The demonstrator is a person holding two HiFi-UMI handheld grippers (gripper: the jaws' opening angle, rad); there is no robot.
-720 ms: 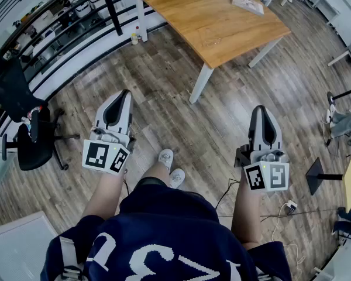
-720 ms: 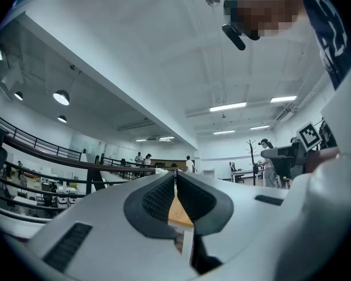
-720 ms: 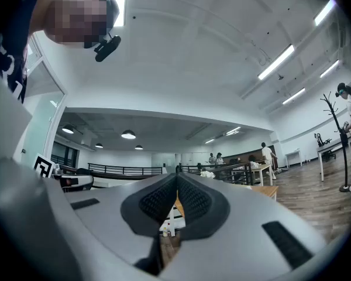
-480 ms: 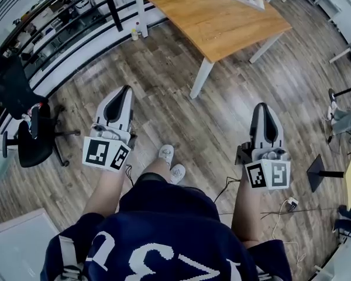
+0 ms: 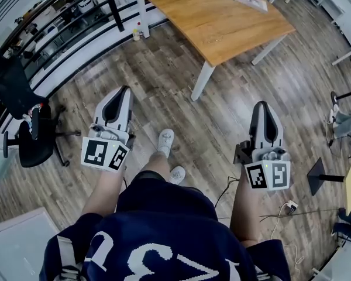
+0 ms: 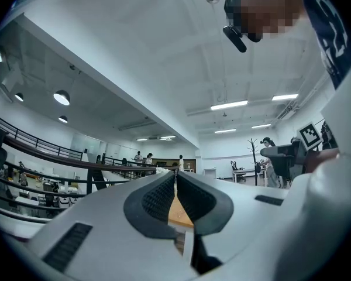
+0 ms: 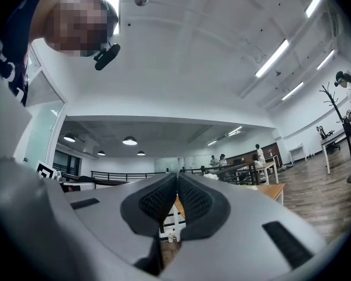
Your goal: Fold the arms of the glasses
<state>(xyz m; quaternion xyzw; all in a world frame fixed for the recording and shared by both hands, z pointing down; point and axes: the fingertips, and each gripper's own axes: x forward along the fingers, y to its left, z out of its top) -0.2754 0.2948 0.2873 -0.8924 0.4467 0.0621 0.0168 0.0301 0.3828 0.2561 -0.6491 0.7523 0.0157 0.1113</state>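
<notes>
The left gripper (image 5: 125, 92) and right gripper (image 5: 262, 107), jaws pressed together and empty, hang well short of the light wooden table (image 5: 222, 25) ahead; I can make out no glasses on it, and the right is probably nearer.

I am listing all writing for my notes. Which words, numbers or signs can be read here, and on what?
"3", perhaps: large white print on the navy shirt; neighbouring characters cut off, unreadable.
Cubes on the left gripper and right gripper: square marker patterns, no letters.
The booklet on the wooden table: too small to read.
</notes>
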